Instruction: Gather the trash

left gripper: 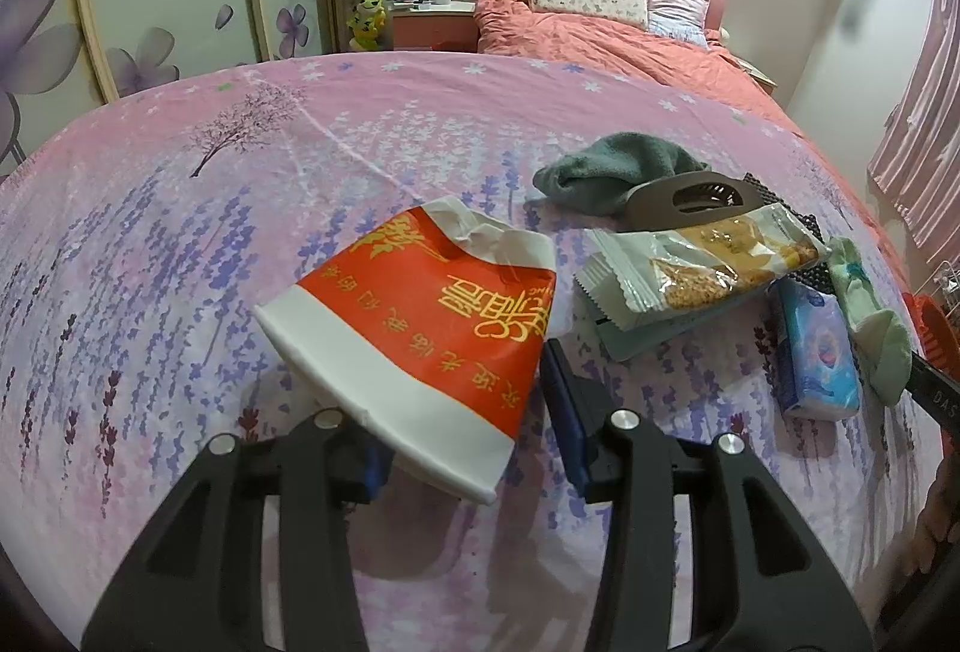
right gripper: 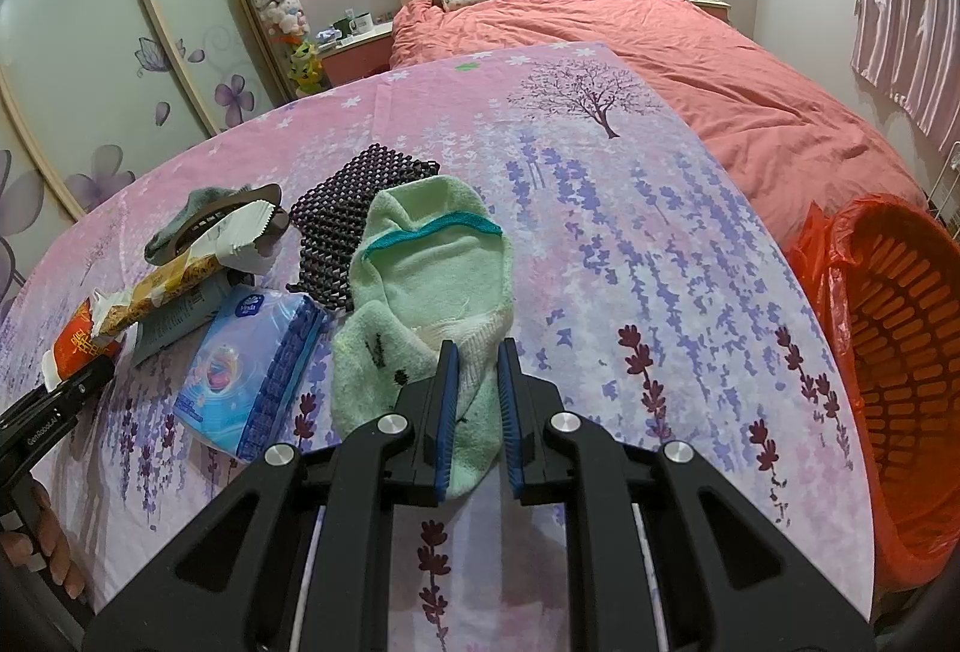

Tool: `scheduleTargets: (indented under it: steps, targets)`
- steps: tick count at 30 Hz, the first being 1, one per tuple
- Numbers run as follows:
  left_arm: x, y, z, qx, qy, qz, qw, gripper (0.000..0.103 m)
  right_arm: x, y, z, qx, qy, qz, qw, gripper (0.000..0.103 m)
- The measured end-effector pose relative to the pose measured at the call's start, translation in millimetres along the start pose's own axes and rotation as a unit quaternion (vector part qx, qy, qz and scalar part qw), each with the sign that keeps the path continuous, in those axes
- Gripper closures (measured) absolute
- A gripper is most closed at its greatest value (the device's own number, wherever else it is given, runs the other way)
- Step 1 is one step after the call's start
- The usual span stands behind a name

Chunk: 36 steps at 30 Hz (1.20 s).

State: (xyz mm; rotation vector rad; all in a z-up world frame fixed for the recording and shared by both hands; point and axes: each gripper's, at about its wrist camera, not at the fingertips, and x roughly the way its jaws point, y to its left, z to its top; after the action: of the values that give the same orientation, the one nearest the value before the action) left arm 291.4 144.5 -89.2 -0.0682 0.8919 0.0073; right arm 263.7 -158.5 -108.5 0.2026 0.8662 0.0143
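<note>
My left gripper [left gripper: 462,394] is shut on a crushed red-and-white paper cup [left gripper: 420,340], held tilted just above the pink flowered cloth [left gripper: 180,232]; the cup hides the left finger's pad. In the right wrist view the cup [right gripper: 78,340] shows at the far left. My right gripper [right gripper: 477,352] is nearly closed, its blue pads pinching the toe end of a light green sock [right gripper: 432,268] that lies flat on the cloth. A snack wrapper [left gripper: 702,262] rests on a pale packet to the right of the cup.
An orange basket [right gripper: 900,352] lined with a red bag stands off the right edge. A blue tissue pack [right gripper: 252,370], a dark mesh mat [right gripper: 354,214], a grey sock [left gripper: 612,166] and a brown plastic piece [left gripper: 690,199] lie nearby. A bed stands behind.
</note>
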Motion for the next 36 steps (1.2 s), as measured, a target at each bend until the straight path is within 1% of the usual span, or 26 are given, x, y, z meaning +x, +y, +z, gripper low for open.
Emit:
scheduleTargets:
  steps: [1, 2, 3, 4, 6, 7, 8, 9, 11, 13, 15, 18, 20, 22, 25, 27, 28, 29, 30, 31, 32, 35, 36]
  targets:
    - [0, 0, 0, 0.001, 0.000, 0.001, 1.0000, 0.057, 0, -1, 0, 0.001, -0.001, 0.001, 1.000, 0.088]
    - [0, -1, 0, 0.003, 0.000, -0.001, 1.0000, 0.055, -1, -2, 0, 0.004, -0.002, 0.003, 1.000, 0.086]
    - [-1, -1, 0, 0.004, -0.001, -0.004, 1.0000, 0.054, -2, -4, -1, 0.009, -0.003, 0.004, 1.000, 0.082]
    - [-1, -1, 0, 0.004, -0.001, -0.006, 1.0000, 0.054, -4, -7, -2, 0.014, -0.005, 0.004, 1.000, 0.074]
    - [-2, 0, -1, 0.009, -0.003, -0.012, 0.9999, 0.054, -9, -14, -3, 0.027, -0.004, 0.021, 0.999, 0.073]
    - [-3, 1, -1, 0.009, -0.003, -0.014, 0.9999, 0.054, -12, -17, -3, 0.038, -0.003, 0.035, 0.999, 0.070]
    - [-4, 3, -2, 0.006, -0.005, -0.016, 0.9998, 0.054, -14, -19, -4, 0.041, -0.006, 0.039, 0.998, 0.064]
    - [-5, 4, -2, 0.004, -0.006, -0.016, 0.9998, 0.054, -17, -19, -4, 0.043, -0.011, 0.041, 0.998, 0.061]
    - [-7, 7, -3, -0.002, -0.009, -0.018, 0.9998, 0.054, -21, -17, -3, 0.039, -0.021, 0.042, 0.998, 0.047]
    - [-9, 10, -5, -0.007, -0.014, -0.021, 0.9997, 0.054, -20, -12, -2, 0.035, -0.021, 0.047, 0.998, 0.043]
    - [-10, 10, -6, -0.006, -0.015, -0.020, 0.9997, 0.054, -14, -2, -2, 0.027, -0.014, 0.046, 0.999, 0.043]
    - [-9, 9, -6, -0.005, -0.012, -0.018, 0.9998, 0.054, -3, 8, -1, 0.011, -0.001, 0.033, 0.999, 0.043]
    - [-8, 9, -5, -0.005, -0.010, -0.018, 0.9998, 0.054, 4, 17, -2, -0.005, -0.002, 0.013, 1.000, 0.041]
    - [-7, 8, -4, -0.005, -0.009, -0.019, 0.9998, 0.054, 6, 22, 0, -0.008, -0.001, 0.015, 1.000, 0.041]
    - [-5, 7, -4, -0.003, -0.008, -0.019, 0.9998, 0.054, 10, 28, 4, -0.012, 0.000, 0.005, 1.000, 0.041]
    - [-5, 5, -3, -0.001, -0.008, -0.021, 0.9998, 0.056, 13, 32, 8, -0.015, 0.000, -0.007, 1.000, 0.046]
    - [-4, 4, -2, -0.001, -0.008, -0.020, 0.9998, 0.064, 14, 33, 8, -0.015, 0.000, -0.020, 1.000, 0.058]
    - [-4, 3, -1, 0.000, -0.007, -0.020, 0.9998, 0.072, 14, 31, 7, -0.012, -0.001, -0.026, 1.000, 0.072]
    - [-4, 4, -1, 0.000, -0.009, -0.024, 0.9997, 0.074, 12, 27, 7, -0.010, -0.002, -0.029, 1.000, 0.079]
    - [-5, 3, -1, -0.001, -0.012, -0.026, 0.9996, 0.079, 12, 23, 6, -0.008, -0.001, -0.024, 1.000, 0.090]
    - [-8, 3, -1, 0.000, -0.019, -0.028, 0.9994, 0.084, 9, 18, 5, -0.007, -0.001, -0.019, 1.000, 0.094]
    - [-17, 3, -3, 0.003, -0.035, -0.032, 0.9989, 0.091, 0, 9, -3, -0.009, -0.006, -0.025, 1.000, 0.096]
    - [-20, 4, -4, 0.004, -0.039, -0.032, 0.9987, 0.092, -4, 7, -5, -0.010, -0.009, -0.024, 1.000, 0.096]
